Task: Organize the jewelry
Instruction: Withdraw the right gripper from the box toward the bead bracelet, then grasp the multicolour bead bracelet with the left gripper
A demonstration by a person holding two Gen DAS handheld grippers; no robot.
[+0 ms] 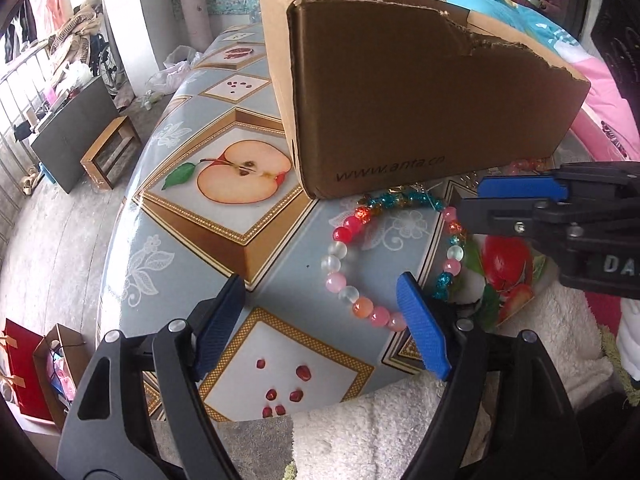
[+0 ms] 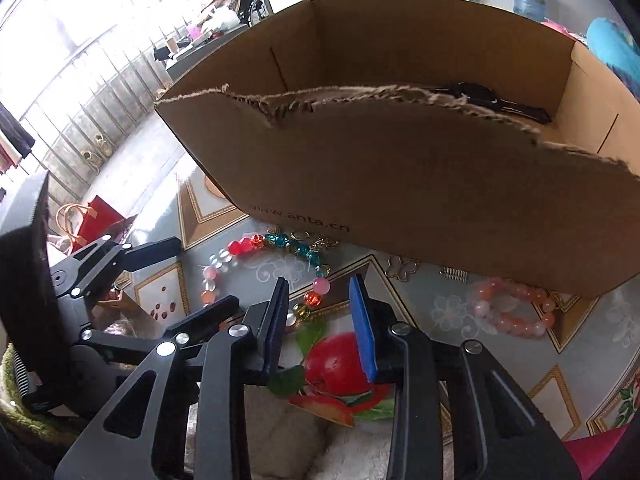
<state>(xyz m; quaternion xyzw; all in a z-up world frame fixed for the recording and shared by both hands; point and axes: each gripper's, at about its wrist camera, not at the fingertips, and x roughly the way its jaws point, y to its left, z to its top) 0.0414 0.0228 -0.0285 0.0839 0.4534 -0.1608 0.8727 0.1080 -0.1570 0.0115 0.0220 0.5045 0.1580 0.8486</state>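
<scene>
Both grippers, left [image 1: 320, 320] and right [image 2: 322, 326], gaped open, holding nothing. The multicoloured beaded glass bracelet [image 1: 344, 276] lay between the left jaws, before the torn brown cardboard box [image 1: 420, 92].

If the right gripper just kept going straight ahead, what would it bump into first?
Probably the multicolored bead bracelet on the table: its near beads lie just past the open right gripper. Behind it stands the cardboard box. Depth is uncertain.
</scene>
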